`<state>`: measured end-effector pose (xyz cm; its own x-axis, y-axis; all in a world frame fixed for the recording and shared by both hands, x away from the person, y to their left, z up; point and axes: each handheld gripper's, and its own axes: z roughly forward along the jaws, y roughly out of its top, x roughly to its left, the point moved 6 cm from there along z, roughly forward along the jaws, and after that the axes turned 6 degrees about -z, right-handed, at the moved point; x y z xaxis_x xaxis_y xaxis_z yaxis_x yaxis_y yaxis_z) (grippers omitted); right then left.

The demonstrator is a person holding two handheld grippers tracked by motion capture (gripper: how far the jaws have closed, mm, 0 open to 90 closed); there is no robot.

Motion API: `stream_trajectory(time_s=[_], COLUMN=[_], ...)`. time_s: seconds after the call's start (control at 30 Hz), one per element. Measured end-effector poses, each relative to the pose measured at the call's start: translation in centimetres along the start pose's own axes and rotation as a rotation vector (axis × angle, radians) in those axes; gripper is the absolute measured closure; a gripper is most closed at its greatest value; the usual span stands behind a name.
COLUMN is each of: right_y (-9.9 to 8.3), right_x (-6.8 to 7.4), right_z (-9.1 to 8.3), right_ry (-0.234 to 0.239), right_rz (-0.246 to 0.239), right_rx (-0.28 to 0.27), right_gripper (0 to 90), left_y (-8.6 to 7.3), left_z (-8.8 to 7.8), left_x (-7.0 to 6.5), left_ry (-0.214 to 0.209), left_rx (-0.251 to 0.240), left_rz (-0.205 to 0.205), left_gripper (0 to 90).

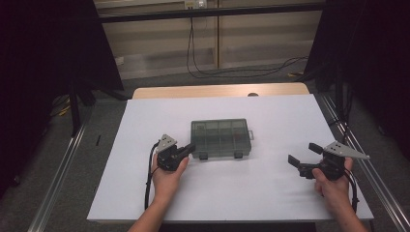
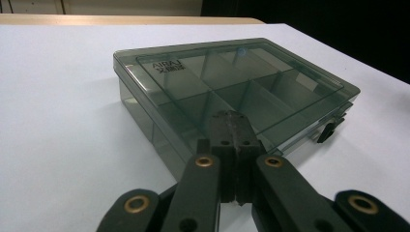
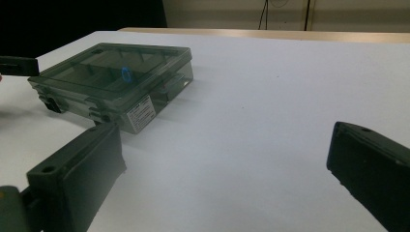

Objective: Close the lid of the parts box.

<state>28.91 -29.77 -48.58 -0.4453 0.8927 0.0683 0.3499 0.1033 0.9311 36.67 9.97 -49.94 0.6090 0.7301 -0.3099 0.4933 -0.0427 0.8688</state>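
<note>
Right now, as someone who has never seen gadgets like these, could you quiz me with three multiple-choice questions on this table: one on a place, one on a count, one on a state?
1. Where does the left gripper stand?
A. at the box's near left corner
B. at the table's far edge
C. beside the right gripper

2. How many black latches show on the near side of the box?
A. none
B. two
C. five

3. How do the jaws of the right gripper stand?
A. pressed together
B. wide apart with nothing between them
C. clamped on the box

Answers: 1 A, the high view puts its shut tip at that corner. 2 B, two dark latches sit along the front wall. 3 B, the right gripper view has bare white table between them.
</note>
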Motion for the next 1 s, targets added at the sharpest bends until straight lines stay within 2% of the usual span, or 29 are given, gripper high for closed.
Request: stream_trajectory(time_s=[0.3,0.53,0.63,0.77,0.83,0.87,0.93,1.0], right_y=[-0.7,-0.6,-0.7,-0.7,-0.7,-0.7,-0.7,-0.8], right_x=[-0.6,-1.0,-1.0,-0.8,-0.8,-0.9,-0.9,-0.9], right_z=[-0.4,-0.8,-0.7,-0.6,-0.6,-0.6,-0.6,-0.6], right_ry=[-0.011,-0.023,-0.020,-0.017,-0.016,-0.015,-0.015,-0.015], right_rz=[0.000,0.009,0.011,0.007,0.007,0.007,0.008,0.008], right_rx=[0.007,-0.008,-0.006,-0.003,-0.003,-0.003,-0.002,-0.002], right_gripper=[0.0,0.0,0.0,0.0,0.0,0.0,0.0,0.0], left_y=[0.1,0.2,0.4,0.5,0.6,0.7,0.8,0.9], left_z=[0.0,-0.3,-0.5,-0.8,-1.0,-1.1,-1.3,-1.6], left_x=[-0.1,0.1,-0.1,-0.3,-0.3,-0.3,-0.3,-0.3], left_ry=[-0.006,0.014,-0.014,-0.026,-0.024,-0.038,-0.050,-0.064], left_rx=[-0.003,0.002,-0.005,-0.007,-0.013,-0.013,-0.029,-0.033], left_rz=[-0.009,0.003,0.006,0.014,0.006,0.003,-0.023,-0.016], left_gripper=[90.0,88.1,76.0,59.3,47.6,41.9,33.7,25.5])
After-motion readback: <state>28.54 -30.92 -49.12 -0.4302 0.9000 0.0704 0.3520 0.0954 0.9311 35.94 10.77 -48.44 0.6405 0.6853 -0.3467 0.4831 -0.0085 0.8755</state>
